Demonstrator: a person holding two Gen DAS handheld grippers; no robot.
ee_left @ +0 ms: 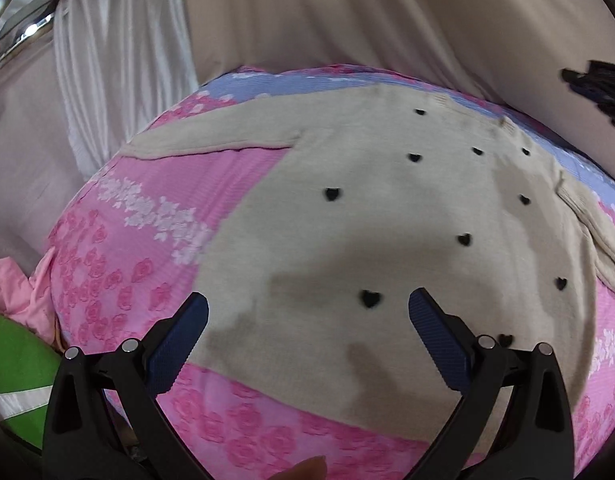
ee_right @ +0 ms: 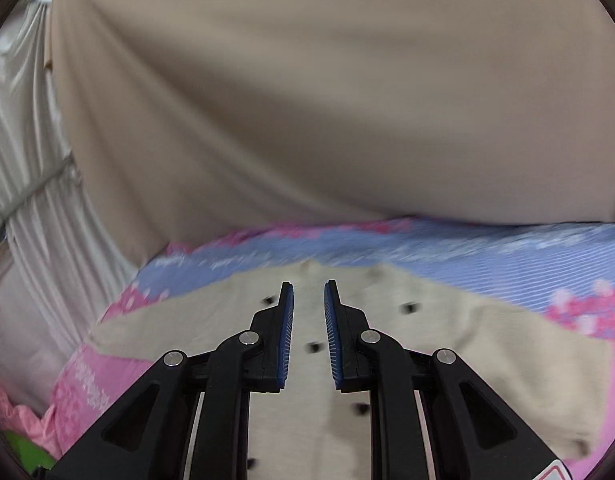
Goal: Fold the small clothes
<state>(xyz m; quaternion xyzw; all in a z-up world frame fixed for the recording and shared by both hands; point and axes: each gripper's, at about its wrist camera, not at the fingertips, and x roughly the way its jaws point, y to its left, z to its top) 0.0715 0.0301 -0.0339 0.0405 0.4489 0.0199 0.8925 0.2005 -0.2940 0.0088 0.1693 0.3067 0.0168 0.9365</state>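
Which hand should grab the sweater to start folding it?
Probably the left. The left gripper is wide open low over the sweater, near its bottom hem, with nothing held. The right gripper is nearly closed, empty, and pointing up the sweater's middle, away from any edge.

In front of me lies a small beige knit sweater (ee_left: 367, 216), dotted all over with little black hearts (ee_left: 332, 194). It is spread flat and face up on the bed, body smooth and unfolded. One sleeve (ee_left: 211, 136) stretches straight out to the side from the shoulder, lying flat. The other sleeve (ee_left: 591, 224) runs down along the opposite edge of the body, its cuff slightly bunched. In my right wrist view the same sweater (ee_right: 447, 328) shows blurred, again lying flat.
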